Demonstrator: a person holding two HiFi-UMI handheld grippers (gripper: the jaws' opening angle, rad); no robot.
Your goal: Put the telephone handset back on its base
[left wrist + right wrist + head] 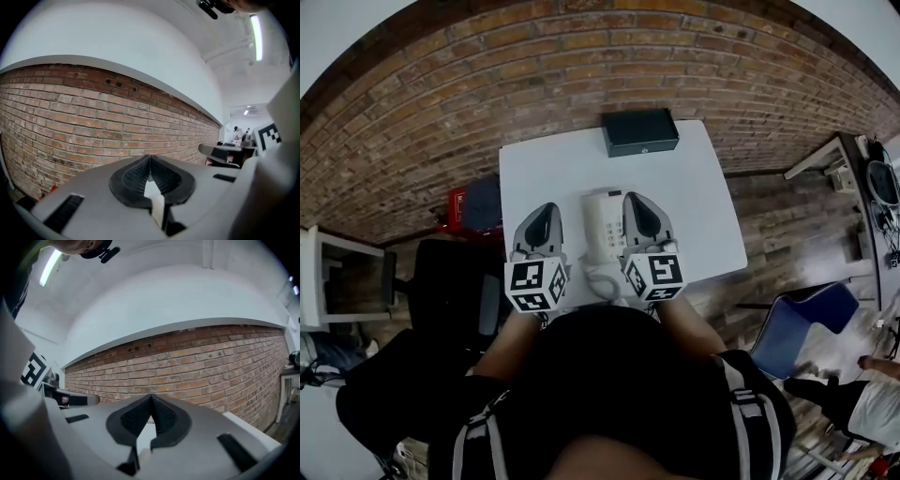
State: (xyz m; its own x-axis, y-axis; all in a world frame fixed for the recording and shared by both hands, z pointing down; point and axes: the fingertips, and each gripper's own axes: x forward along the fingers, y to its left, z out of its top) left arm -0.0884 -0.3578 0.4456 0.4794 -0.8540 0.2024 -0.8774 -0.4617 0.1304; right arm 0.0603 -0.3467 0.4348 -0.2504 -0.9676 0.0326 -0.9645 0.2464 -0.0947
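A white telephone lies on the white table, between my two grippers. Its coiled white cord curls at the near end. I cannot tell the handset apart from the base in the head view. The left gripper hovers just left of the phone and the right gripper sits at its right edge, partly over it. In the left gripper view the jaws meet at their tips with nothing between them. The right gripper is likewise shut and empty. Both gripper views face a brick wall; the phone is hidden in them.
A flat black box sits at the table's far edge. A red object and a black chair stand to the left, a blue chair to the right. A desk with gear is far right.
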